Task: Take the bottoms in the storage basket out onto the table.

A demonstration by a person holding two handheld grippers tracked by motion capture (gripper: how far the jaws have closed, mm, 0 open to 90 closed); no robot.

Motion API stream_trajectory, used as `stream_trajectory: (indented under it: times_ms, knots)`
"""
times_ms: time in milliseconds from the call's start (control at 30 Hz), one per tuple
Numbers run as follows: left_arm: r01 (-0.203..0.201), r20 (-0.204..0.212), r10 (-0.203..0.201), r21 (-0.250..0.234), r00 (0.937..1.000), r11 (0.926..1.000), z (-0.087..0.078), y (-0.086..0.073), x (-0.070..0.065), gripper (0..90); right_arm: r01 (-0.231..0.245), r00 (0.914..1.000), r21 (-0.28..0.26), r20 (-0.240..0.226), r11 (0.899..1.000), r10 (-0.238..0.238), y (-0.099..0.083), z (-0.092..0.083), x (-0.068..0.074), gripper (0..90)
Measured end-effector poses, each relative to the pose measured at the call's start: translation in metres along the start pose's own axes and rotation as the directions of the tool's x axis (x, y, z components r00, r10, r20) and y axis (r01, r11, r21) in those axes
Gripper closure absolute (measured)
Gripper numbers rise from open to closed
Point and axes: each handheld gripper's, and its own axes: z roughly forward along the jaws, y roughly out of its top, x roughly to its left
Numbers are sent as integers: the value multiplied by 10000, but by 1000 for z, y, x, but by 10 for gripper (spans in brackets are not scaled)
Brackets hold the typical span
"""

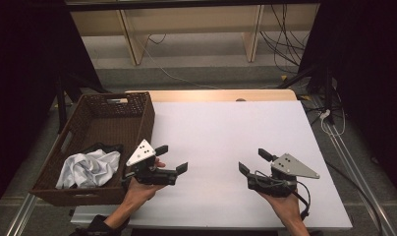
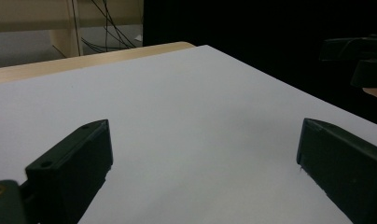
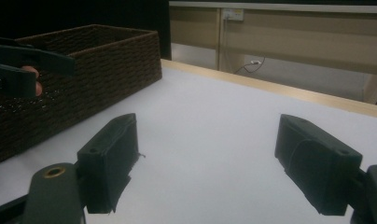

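Grippers both empty right now, held low over the white table top [image 1: 226, 132] with nothing between the jaws on either one.

Left gripper [image 1: 171, 158] sits in the person's left hand [image 1: 142, 184], right next to the brown wicker basket [image 1: 137, 105] at the table's left edge. Its 2 black jaws are spread wide apart, pointing toward the middle of the table. In the left gripper view you just see bare white surface between them, and the other gripper [image 2: 359, 60] pokes in at the right edge.

Right gripper [image 1: 253, 161] is in the right hand [image 1: 285, 204], well apart from the left one, jaws also wide open and angled toward the left side. In the right gripper view the gap between the jaws is plain table again, with the basket [image 3: 107, 60] off to the left and the left gripper [image 3: 23, 67] in front of it.

Closest thing to the left gripper is a crumpled white cloth [image 1: 88, 167], lying inside the basket at its near end, with something dark [image 1: 102, 146] bunched just behind it. Can't tell what the dark bit is. Neither gripper touches the cloth or the basket as far as I can see.

Wooden shelving [image 1: 196, 29] and some loose cables [image 1: 285, 34] on the floor behind the table.
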Motion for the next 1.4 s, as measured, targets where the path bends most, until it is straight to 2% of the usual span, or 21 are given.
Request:
stream_trajectory:
  times_ms: [500, 1033, 1133, 1233, 1300, 1400]
  knots:
    - [38, -34, -38, -24, 10000, 10000, 0, 0, 0, 32, 15, 10000, 24, 2, 10000, -15, 0, 1, 0, 227]
    - [145, -302, -148, -101, 9994, 9998, 2, 2, 1, 32, -3, 9999, 26, 111, 10000, 3, 0, 0, -1, 229]
    - [-79, -372, 80, 46, 9993, 10000, 3, 3, -2, 33, 3, 9999, 36, 114, 10000, -4, 0, 0, -1, 229]
    - [-252, -310, 244, -255, 9992, 9994, 0, 8, -9, 46, -45, 10000, 66, 70, 10000, 44, 0, 0, -1, 229]
    - [-400, -390, 389, -277, 9985, 9988, 0, 11, -10, 46, -63, 10000, 54, 65, 10000, 63, 0, 0, -2, 229]
    - [-410, -491, 397, -262, 9980, 9988, -1, 14, -10, 45, -66, 9999, 55, 77, 10000, 65, 0, 0, -2, 229]
